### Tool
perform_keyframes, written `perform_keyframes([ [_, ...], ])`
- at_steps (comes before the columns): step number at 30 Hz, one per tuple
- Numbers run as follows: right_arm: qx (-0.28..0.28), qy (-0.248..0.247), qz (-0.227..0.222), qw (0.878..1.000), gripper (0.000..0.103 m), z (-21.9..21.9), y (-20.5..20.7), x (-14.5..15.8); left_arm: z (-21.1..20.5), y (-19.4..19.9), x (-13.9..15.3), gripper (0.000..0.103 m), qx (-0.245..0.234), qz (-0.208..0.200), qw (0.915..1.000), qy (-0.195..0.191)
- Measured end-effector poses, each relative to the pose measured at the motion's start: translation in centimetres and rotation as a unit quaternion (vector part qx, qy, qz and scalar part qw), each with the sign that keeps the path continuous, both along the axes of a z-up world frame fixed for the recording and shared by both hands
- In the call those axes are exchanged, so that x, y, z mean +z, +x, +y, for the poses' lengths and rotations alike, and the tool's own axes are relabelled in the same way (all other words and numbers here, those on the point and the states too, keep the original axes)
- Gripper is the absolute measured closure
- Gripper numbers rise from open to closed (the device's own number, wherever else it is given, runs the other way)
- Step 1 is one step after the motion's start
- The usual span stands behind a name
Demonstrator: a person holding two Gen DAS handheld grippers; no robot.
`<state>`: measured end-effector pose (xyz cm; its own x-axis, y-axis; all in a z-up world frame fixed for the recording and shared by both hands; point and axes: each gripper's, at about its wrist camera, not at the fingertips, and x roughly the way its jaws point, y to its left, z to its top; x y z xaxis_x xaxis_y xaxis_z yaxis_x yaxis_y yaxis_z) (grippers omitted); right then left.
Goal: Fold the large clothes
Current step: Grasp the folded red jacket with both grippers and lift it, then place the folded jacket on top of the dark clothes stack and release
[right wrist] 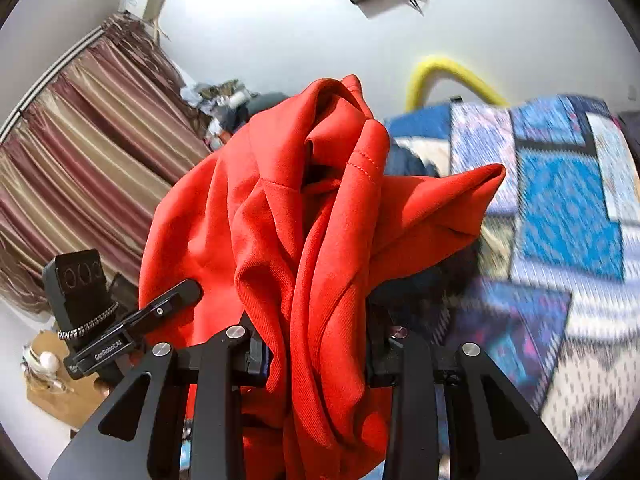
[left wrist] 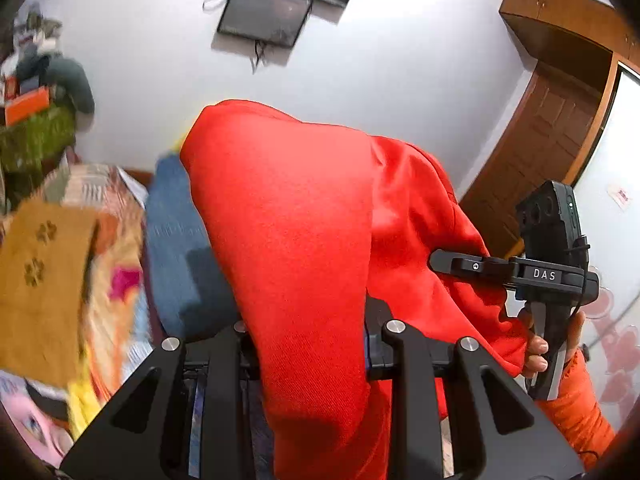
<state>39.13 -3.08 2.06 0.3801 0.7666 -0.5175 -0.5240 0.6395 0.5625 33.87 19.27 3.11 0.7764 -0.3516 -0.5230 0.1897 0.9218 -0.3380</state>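
A large red garment [left wrist: 304,220] hangs lifted in the air, draped over both grippers. My left gripper [left wrist: 308,344] is shut on a smooth red panel that covers its fingertips. My right gripper [right wrist: 316,344] is shut on a bunched, creased fold of the same garment [right wrist: 304,208], whose stitched hem shows at the top. The right gripper also shows in the left wrist view [left wrist: 552,276], held by a hand, its finger pressed into the cloth. The left gripper also shows in the right wrist view [right wrist: 132,320] at the garment's left edge.
A bed with a blue patterned quilt [right wrist: 568,200] lies below to the right. Mixed clothes [left wrist: 104,264] and a brown cloth [left wrist: 40,280] lie at left. A striped curtain [right wrist: 88,152], a wall screen [left wrist: 264,16], a wooden door [left wrist: 548,128] and a cluttered shelf [left wrist: 36,92] surround.
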Motion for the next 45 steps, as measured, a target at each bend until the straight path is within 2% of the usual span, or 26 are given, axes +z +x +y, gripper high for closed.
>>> perform_keyframes([
  [3, -0.004, 0.016, -0.005, 1.0, 0.074, 2.0, 3.2, 0.6, 2.2, 3.2, 0.8, 0.075, 0.007, -0.011, 0.9999, 0.005],
  [9, -0.009, 0.025, -0.005, 1.0, 0.074, 5.0, 8.4, -1.0, 6.2, 10.9, -1.0, 0.074, 0.026, 0.019, 0.9994, -0.012],
  [12, -0.016, 0.021, 0.016, 1.0, 0.074, 6.1, 11.2, -3.3, 7.8, 14.2, -2.5, 0.073, 0.035, 0.04, 0.9986, -0.003],
  [14, -0.019, 0.01, 0.033, 0.999, 0.073, 6.7, 13.2, -5.2, 8.2, 16.1, -4.5, 0.07, 0.051, 0.069, 0.996, 0.025],
  [16, -0.026, -0.002, 0.048, 0.999, 0.07, 7.0, 14.7, -7.2, 8.6, 17.9, -6.9, 0.062, 0.071, 0.104, 0.9911, 0.042],
  [18, -0.033, -0.016, 0.055, 0.998, 0.066, 7.0, 15.6, -8.3, 8.7, 18.3, -7.6, 0.055, 0.082, 0.102, 0.9901, 0.052],
  [20, -0.044, -0.025, 0.058, 0.997, 0.056, 6.8, 15.8, -8.0, 8.7, 18.0, -7.7, 0.046, 0.093, 0.091, 0.9894, 0.063],
  [21, -0.054, -0.035, 0.06, 0.996, 0.047, 6.4, 15.7, -7.8, 8.6, 17.5, -7.6, 0.04, 0.103, 0.085, 0.9884, 0.072],
  [22, -0.061, -0.045, 0.058, 0.995, 0.042, 6.3, 15.5, -7.2, 8.5, 17.0, -7.4, 0.031, 0.111, 0.084, 0.9872, 0.079],
  [23, -0.067, -0.058, 0.052, 0.995, 0.041, 6.1, 15.1, -6.5, 8.6, 16.9, -7.4, 0.028, 0.115, 0.085, 0.9862, 0.083],
  [27, -0.076, -0.104, 0.009, 0.992, 0.041, 5.6, 12.0, -3.4, 8.6, 15.4, -7.1, 0.027, 0.113, 0.095, 0.9864, 0.072],
  [30, -0.069, -0.12, -0.036, 0.99, 0.04, 6.0, 9.4, -1.4, 7.8, 13.8, -6.8, 0.027, 0.109, 0.086, 0.9867, 0.085],
  [33, -0.065, -0.129, -0.074, 0.987, 0.034, 6.7, 7.0, -0.5, 6.5, 12.3, -6.3, 0.027, 0.105, 0.07, 0.9863, 0.106],
  [36, -0.079, -0.168, -0.097, 0.978, 0.034, 7.8, 5.8, -1.0, 5.8, 11.5, -6.6, 0.022, 0.116, 0.062, 0.982, 0.136],
  [39, -0.087, -0.212, -0.112, 0.967, 0.034, 8.0, 6.5, -2.6, 6.1, 11.1, -7.9, 0.021, 0.131, 0.077, 0.9765, 0.153],
  [42, -0.106, -0.234, -0.106, 0.961, 0.034, 6.5, 7.5, -4.2, 7.1, 10.6, -8.6, 0.017, 0.135, 0.079, 0.9785, 0.134],
  [45, -0.108, -0.213, -0.091, 0.967, 0.032, 4.7, 7.9, -4.5, 8.1, 10.4, -9.0, 0.013, 0.137, 0.081, 0.9807, 0.114],
])
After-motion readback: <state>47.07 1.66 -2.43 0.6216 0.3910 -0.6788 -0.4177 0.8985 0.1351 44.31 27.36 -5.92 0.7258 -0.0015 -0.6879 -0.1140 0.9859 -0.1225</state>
